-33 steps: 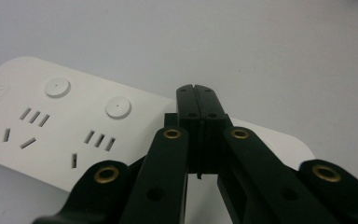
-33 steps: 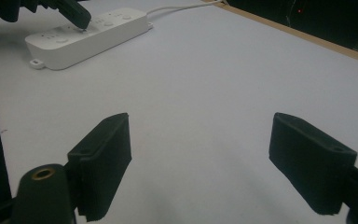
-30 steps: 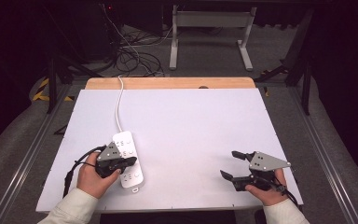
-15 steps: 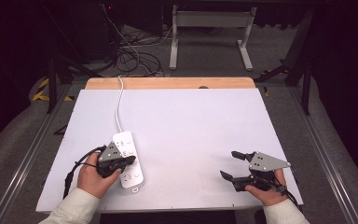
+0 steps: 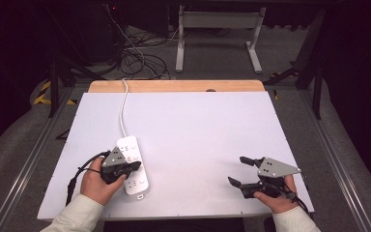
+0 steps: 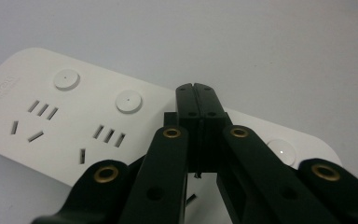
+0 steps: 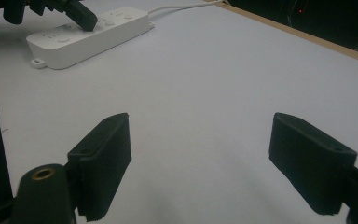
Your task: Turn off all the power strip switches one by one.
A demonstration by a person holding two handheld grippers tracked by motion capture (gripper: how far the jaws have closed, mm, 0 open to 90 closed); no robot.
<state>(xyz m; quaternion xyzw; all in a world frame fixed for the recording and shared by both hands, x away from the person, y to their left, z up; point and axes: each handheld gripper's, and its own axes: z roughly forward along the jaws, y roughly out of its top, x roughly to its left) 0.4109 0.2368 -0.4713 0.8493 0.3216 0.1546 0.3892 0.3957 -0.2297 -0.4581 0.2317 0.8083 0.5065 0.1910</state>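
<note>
White table (image 5: 198, 130), with a power strip (image 5: 134, 166) near its front-left corner, cord running back. Left gripper (image 5: 134, 166), jaws pressed together, tips over the strip's buttons. Right gripper (image 5: 240, 170) gapes wide, empty, well apart. Embossed logo (image 6: 3, 88) unreadable.

Power strip (image 5: 134, 165) white, with white cord (image 5: 123, 104) and round white buttons. Both grippers' jaws black, brass rivets; right gripper (image 5: 241, 172) topped by a grey plate. Table (image 5: 198, 130) white, wooden far edge.

- Power strip (image 6: 70, 116): left end cut by the left gripper view's edge; middle socket hidden behind the left gripper (image 6: 196, 93).
- Socket markings too small to read in high view.
- Strip's cord (image 5: 123, 108) runs off table's far edge.
</note>
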